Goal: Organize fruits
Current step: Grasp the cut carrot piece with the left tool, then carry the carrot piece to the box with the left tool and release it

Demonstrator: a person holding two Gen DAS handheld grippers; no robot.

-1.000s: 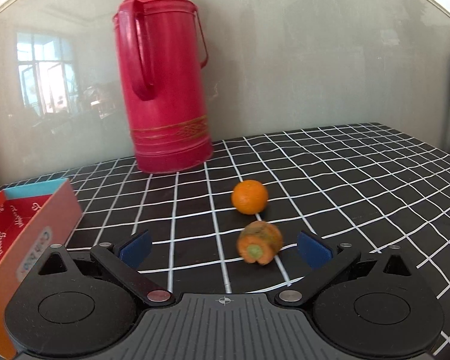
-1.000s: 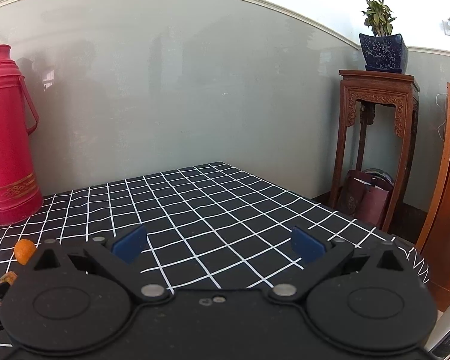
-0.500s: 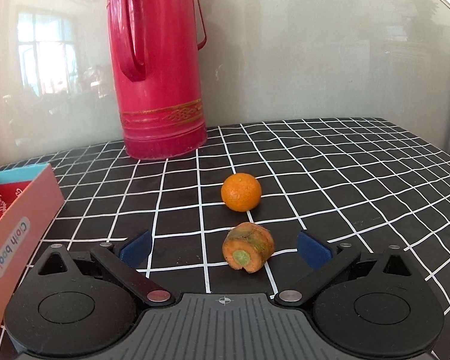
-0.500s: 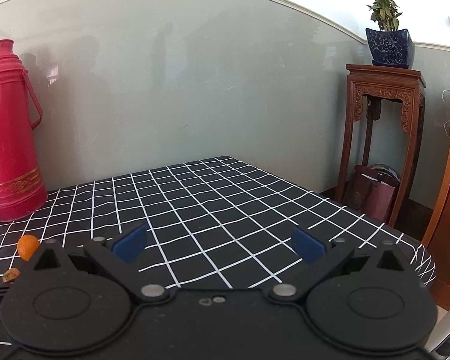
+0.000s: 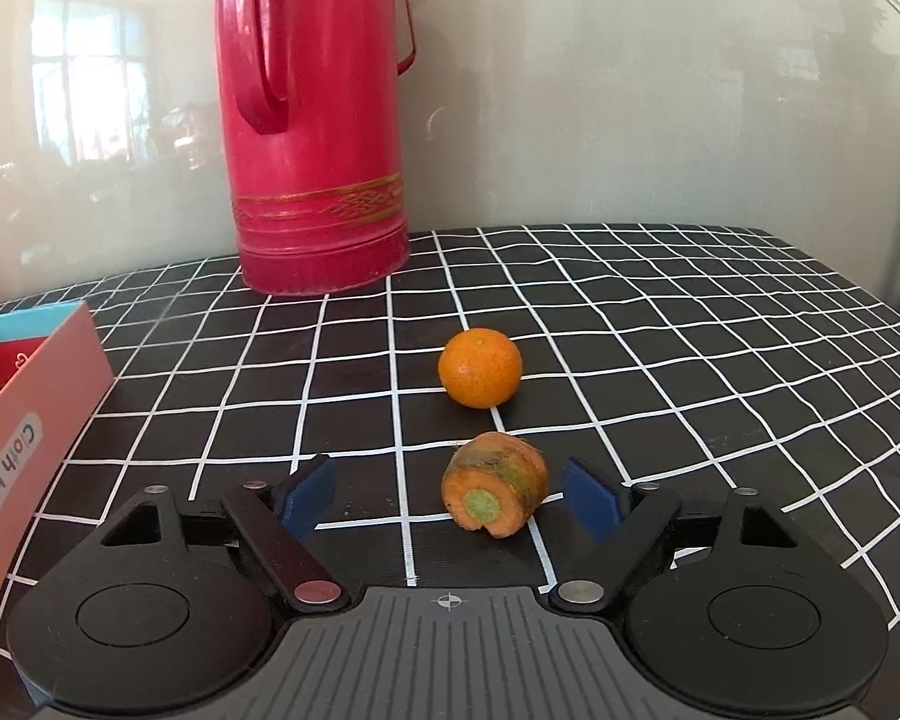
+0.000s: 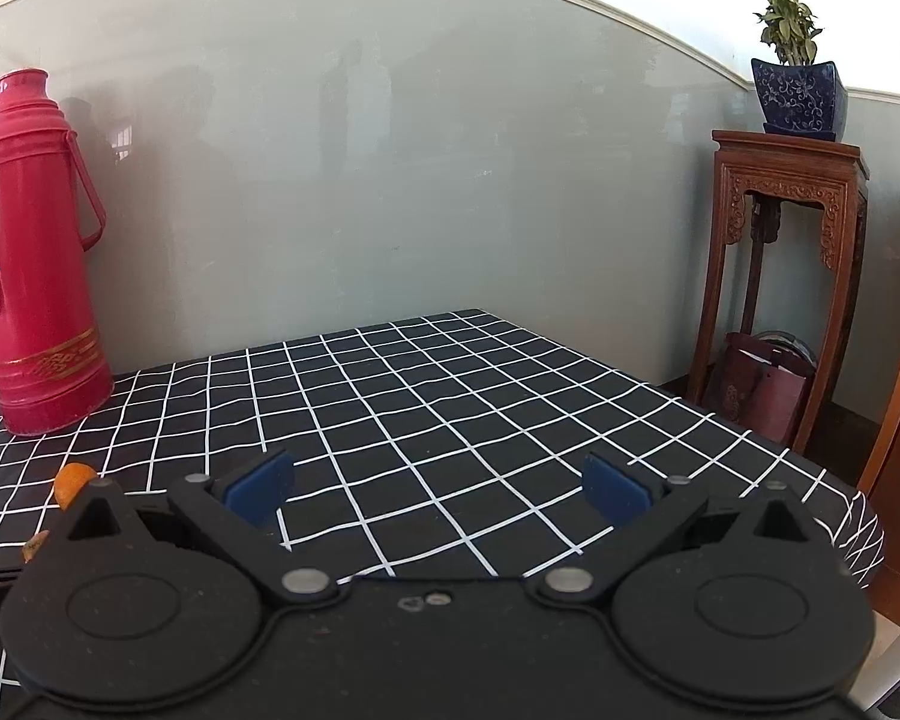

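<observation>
Closing left gripper (image 5: 450, 495) jaws flank the carrot stub (image 5: 493, 493), ungripped; off-centre contact may roll it. Right gripper (image 6: 438, 489) jaws open, empty.

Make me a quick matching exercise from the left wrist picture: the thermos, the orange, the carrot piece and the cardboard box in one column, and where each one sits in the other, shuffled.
Things:
1. red thermos
2. orange
3. carrot piece
4. cardboard box

Places:
A. between the closing jaws of the left gripper, untouched by the pads
B. at the left edge of the picture
C. upright at the back, by the wall
D. mid-table, just beyond the carrot piece

Pairs: 1-C, 2-D, 3-A, 4-B
</observation>
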